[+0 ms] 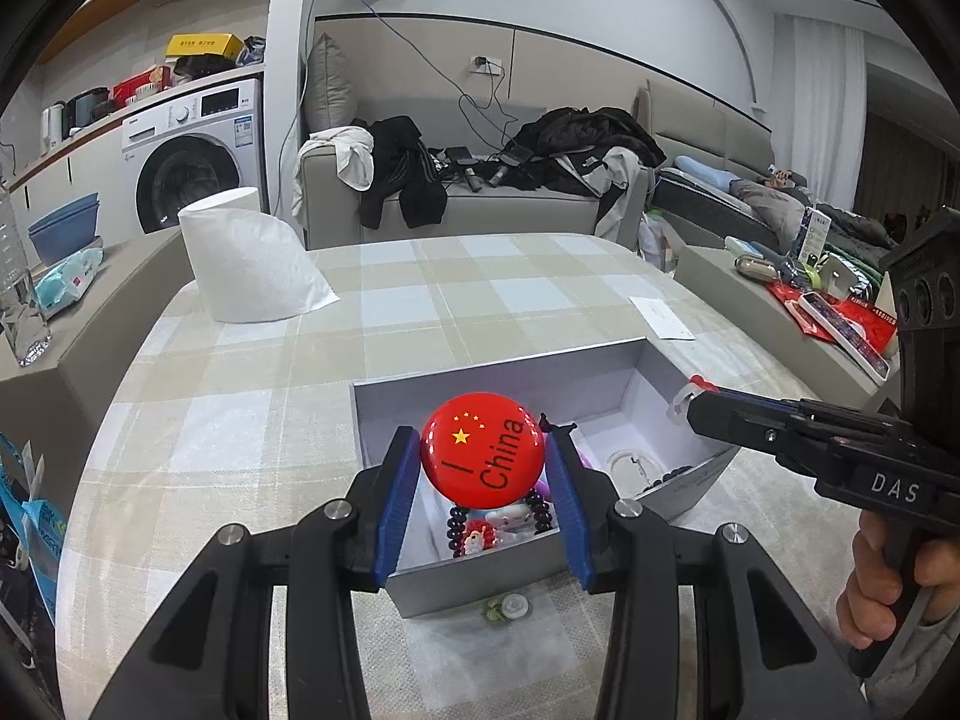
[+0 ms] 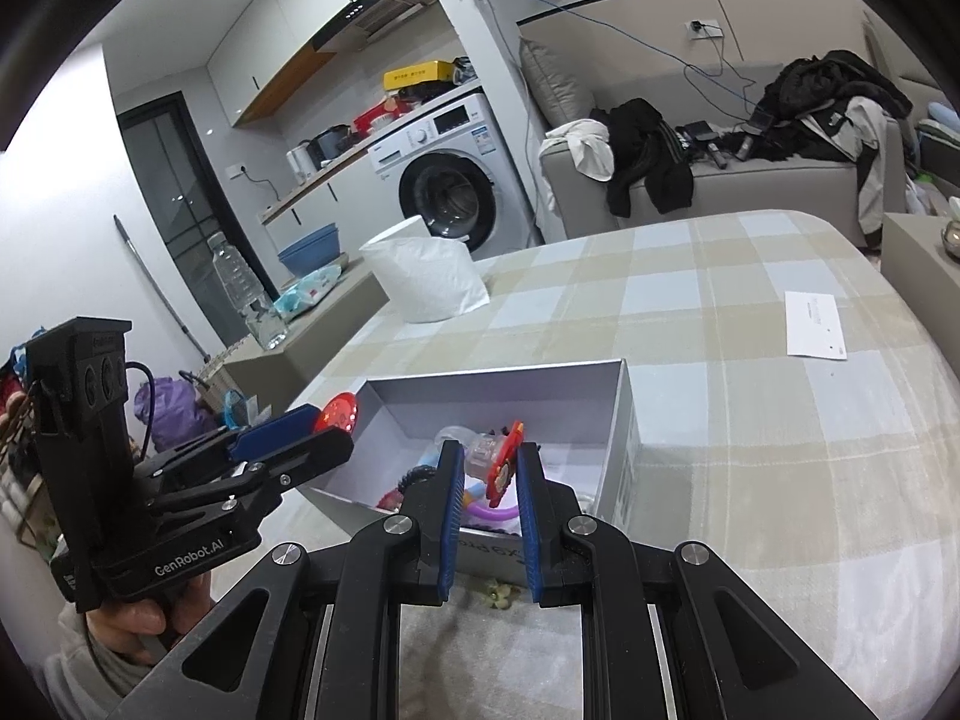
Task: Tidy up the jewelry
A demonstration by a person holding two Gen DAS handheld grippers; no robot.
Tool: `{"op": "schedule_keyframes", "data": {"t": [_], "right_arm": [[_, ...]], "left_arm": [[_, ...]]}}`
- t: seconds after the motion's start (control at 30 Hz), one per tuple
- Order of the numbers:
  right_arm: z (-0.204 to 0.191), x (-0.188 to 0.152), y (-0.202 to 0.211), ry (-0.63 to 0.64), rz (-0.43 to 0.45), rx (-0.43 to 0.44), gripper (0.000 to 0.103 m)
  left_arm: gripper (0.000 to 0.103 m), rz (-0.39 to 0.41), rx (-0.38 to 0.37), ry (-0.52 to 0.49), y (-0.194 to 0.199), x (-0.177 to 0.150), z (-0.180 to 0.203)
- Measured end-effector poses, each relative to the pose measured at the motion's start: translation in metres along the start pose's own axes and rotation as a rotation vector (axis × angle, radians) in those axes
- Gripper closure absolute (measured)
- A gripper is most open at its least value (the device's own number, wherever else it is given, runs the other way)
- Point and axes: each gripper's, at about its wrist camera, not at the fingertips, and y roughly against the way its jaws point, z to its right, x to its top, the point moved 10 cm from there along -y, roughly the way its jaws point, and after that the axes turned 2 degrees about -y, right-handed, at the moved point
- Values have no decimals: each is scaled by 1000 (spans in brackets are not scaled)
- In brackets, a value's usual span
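Note:
My left gripper is shut on a round red "I China" badge and holds it over the near end of an open grey box. The box holds a dark bead bracelet, a small red-and-white charm and other trinkets. My right gripper is shut on a clear ring with a red ornament and holds it above the box. It shows from the side in the left wrist view. The left gripper shows in the right wrist view with the badge.
A small green-and-white trinket lies on the checked tablecloth in front of the box. A toilet paper roll stands at the far left and a white card at the far right. A sofa with clothes is behind.

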Motion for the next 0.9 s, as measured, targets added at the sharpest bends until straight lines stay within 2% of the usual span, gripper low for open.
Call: {"op": "schedule_keyframes", "data": {"t": [0.37, 0.4, 0.47, 0.5, 0.57, 0.63, 0.67, 0.77, 0.83, 0.9], "right_arm": [[0, -4, -3, 12, -8, -17, 82], [-1, -4, -2, 18, -7, -22, 79], [-3, -3, 1, 29, 4, -22, 58], [-5, -3, 4, 34, 10, -16, 52], [-8, -3, 7, 51, 13, -9, 38], [-11, -3, 10, 66, 10, -11, 26], [-11, -3, 11, 69, 10, -13, 19], [-10, -3, 19, 61, 22, -20, 5], [-7, -4, 24, 59, 31, -33, 1], [-3, -5, 26, 55, 28, -45, 0]], "left_arm": [[65, -18, 9, -14, -3, -5, 2], [65, -16, 3, -7, -1, -4, 1], [65, -25, -18, 10, -1, -5, 2], [64, -33, -29, 17, -1, -4, 3], [53, -42, -29, 24, 0, -3, 2], [33, -31, -21, 27, 5, -2, 2], [30, -22, -24, 29, 8, -3, 3], [17, -4, -51, 31, 18, -3, 5], [4, 7, -45, 35, 24, -4, 5], [1, 16, -39, 46, 29, -7, 5]]}}
